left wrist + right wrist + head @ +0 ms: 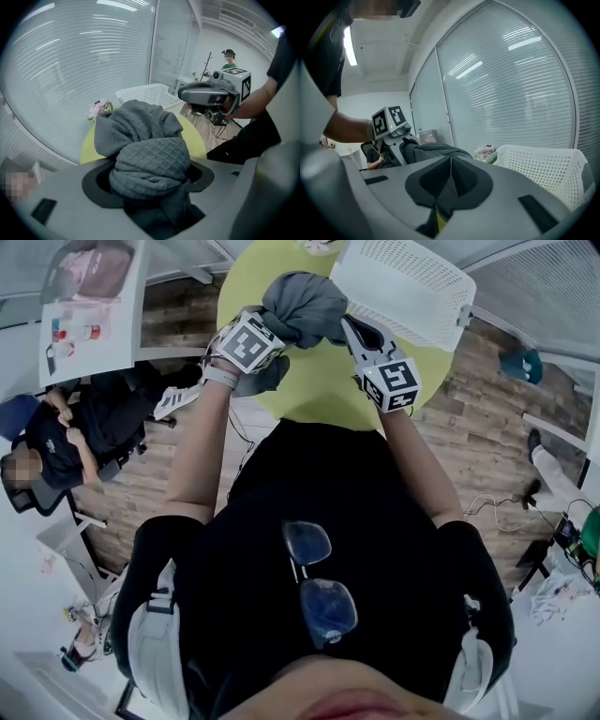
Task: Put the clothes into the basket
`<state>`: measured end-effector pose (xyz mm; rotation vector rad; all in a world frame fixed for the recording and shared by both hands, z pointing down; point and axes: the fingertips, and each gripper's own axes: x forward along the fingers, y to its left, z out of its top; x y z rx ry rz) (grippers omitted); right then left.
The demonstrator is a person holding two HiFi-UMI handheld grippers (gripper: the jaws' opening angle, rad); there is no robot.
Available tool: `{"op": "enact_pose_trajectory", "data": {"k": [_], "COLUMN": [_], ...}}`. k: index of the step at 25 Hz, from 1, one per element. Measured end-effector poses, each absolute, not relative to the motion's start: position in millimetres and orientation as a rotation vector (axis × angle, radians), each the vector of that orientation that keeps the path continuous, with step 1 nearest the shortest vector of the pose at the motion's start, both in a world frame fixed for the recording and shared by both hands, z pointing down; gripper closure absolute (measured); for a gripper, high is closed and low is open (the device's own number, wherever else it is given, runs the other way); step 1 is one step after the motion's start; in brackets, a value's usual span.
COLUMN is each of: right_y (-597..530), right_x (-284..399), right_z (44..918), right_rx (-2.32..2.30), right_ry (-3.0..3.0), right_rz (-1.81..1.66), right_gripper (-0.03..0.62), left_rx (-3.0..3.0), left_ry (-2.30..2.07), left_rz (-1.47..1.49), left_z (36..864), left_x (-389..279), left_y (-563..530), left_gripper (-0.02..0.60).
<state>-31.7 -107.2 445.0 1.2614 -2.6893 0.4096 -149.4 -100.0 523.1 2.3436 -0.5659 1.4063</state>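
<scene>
Left gripper (151,194) was clamped, jaws wide, on the bundled grey garment (305,306), held above the table (314,381). The basket (403,287) lay just right of the garment and slightly beyond it, nearer the right gripper (361,334), whose jaws were closed and apparently empty.

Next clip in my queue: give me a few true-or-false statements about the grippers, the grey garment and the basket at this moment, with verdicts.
1. The left gripper is clamped on a bundled grey garment. True.
2. The garment already lies inside the white basket. False: it is held up over the table, outside the basket.
3. The table has a yellow-green top. True.
4. The right gripper has its jaws wide apart. False: its jaws are together.
</scene>
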Motion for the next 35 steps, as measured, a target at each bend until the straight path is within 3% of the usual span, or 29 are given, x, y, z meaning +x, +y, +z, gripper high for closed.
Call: {"op": "enact_pose_trajectory", "data": {"k": [16, 35], "right_y": [-125, -155], "right_x": [47, 160], "right_z": [381, 365], "right_rx": [1.431, 1.712], "right_ry": [-2.698, -2.533], "right_rz": [0.254, 0.180], "right_gripper": [0.568, 0.568], "left_rx": [2.619, 2.827], "left_ry": [-0.267, 0.146], "left_rz": [1.519, 1.710], "left_z": [447, 445], "left_x": [-26, 111], "left_y": [-138, -206], "left_gripper": [0.233, 0.232]}}
